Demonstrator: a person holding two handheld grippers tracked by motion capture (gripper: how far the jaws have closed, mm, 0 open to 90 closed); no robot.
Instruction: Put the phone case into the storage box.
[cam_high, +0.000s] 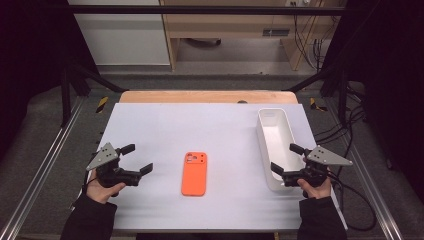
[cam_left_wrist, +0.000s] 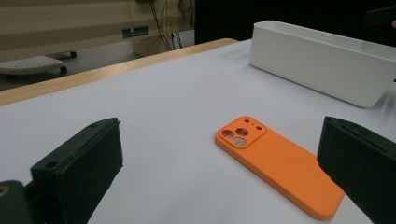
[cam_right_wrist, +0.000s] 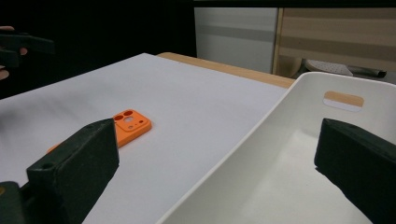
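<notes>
Two tools hang over the near part of the white counter (cam_high: 165, 125), one on each side, both with jaws spread wide and nothing between them. At about 8 o'clock from the counter's middle, the left tool (cam_high: 139, 158) sits just inside the left edge, its jaws aimed toward 3 o'clock, at the orange phone case (cam_high: 194, 173). From the left tool's own view the case (cam_left_wrist: 279, 164) lies between and beyond the two black jaws, untouched.

The case lies flat near the middle of the counter, slightly toward the near edge, back side up. Its long axis runs from 6 to 12 o'clock, with the camera cut-out at the 12 o'clock end. Bare counter surrounds it on all sides, widest toward 12 o'clock and toward the left.

At 3 o'clock from the case stands a long white bin (cam_high: 275, 140), its long axis also roughly 6 to 12, close to the counter's right edge. The right tool (cam_high: 287, 160) hovers at the bin's near end, its jaws pointing toward 9 o'clock; in its own view one jaw is above the bin's empty inside (cam_right_wrist: 289, 186), the other above the counter.
</notes>
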